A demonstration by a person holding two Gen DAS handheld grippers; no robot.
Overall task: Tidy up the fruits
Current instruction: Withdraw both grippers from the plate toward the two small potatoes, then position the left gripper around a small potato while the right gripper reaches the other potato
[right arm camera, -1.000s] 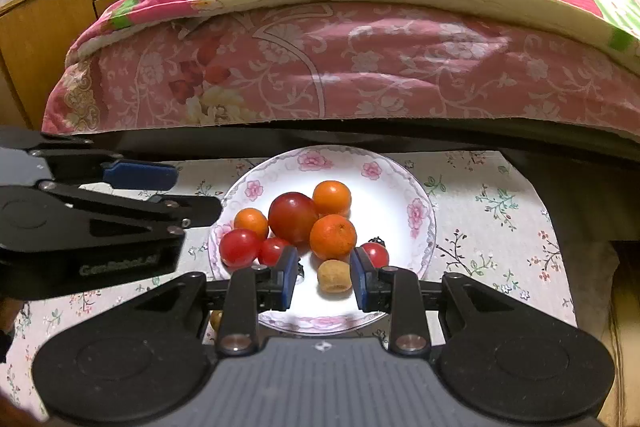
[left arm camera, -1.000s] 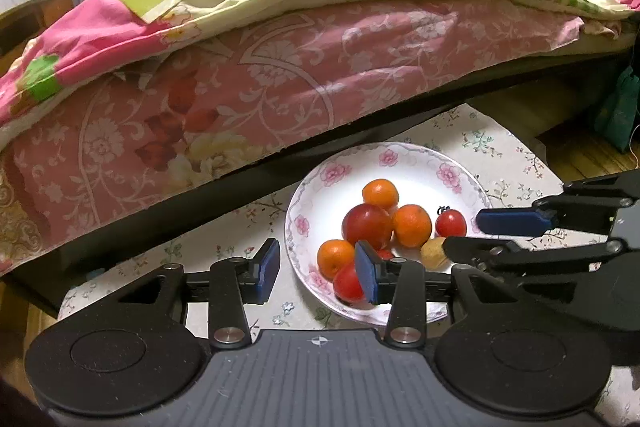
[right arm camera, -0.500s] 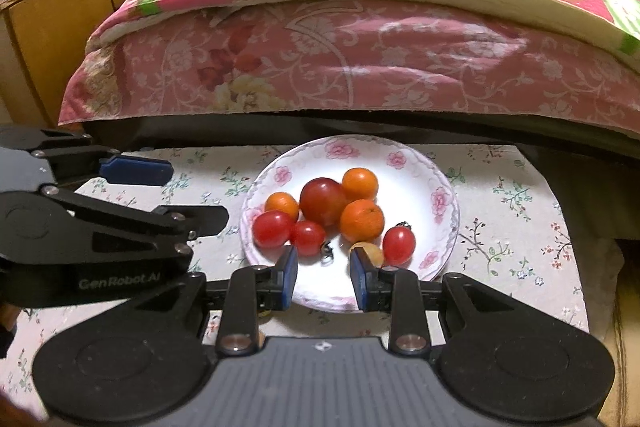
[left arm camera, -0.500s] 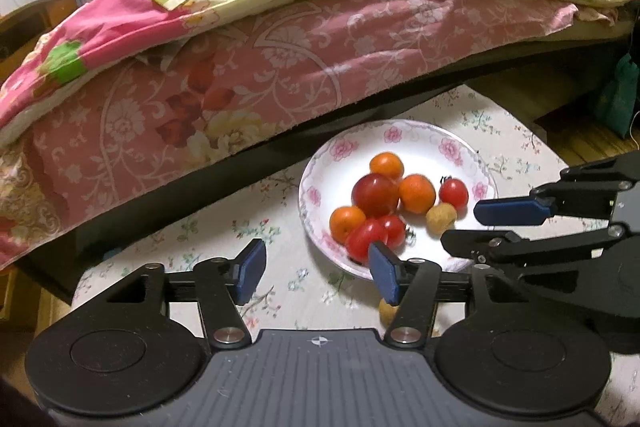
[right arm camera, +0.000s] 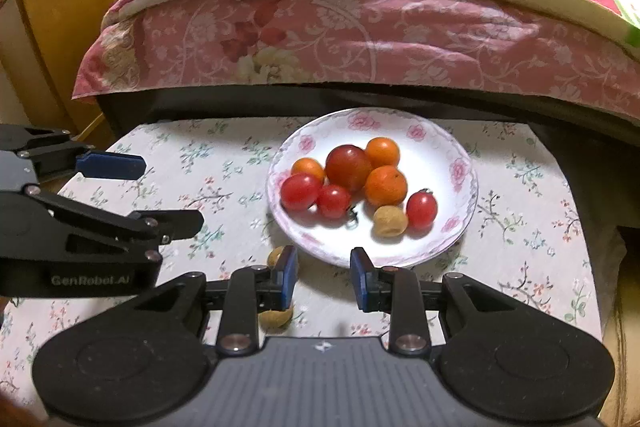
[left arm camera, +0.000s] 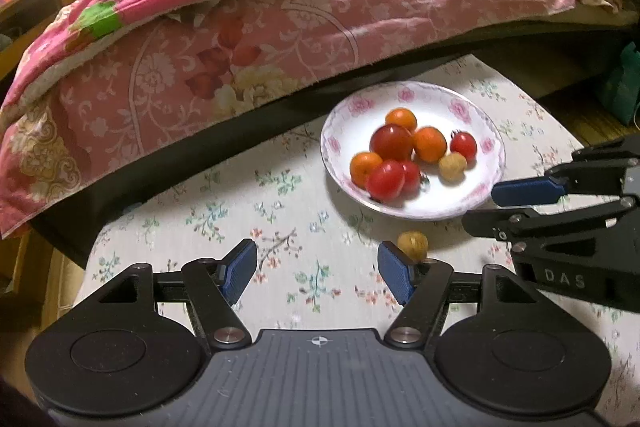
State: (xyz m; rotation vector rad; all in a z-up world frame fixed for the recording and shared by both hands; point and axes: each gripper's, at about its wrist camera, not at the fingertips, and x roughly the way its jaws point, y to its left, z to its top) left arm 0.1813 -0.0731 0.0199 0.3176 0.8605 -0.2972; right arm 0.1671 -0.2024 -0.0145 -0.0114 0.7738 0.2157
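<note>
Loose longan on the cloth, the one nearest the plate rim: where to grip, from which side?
Take the loose longan across its middle, coming down from above. It is round and lies free on the tablecloth, so any axis grips alike, but the plate rim is close behind: squeeze side to side, along the rim, not front to back.

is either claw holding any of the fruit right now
No. The left claw has just been opening, with nothing between its pads. The right claw is nearly shut, also on nothing.
</note>
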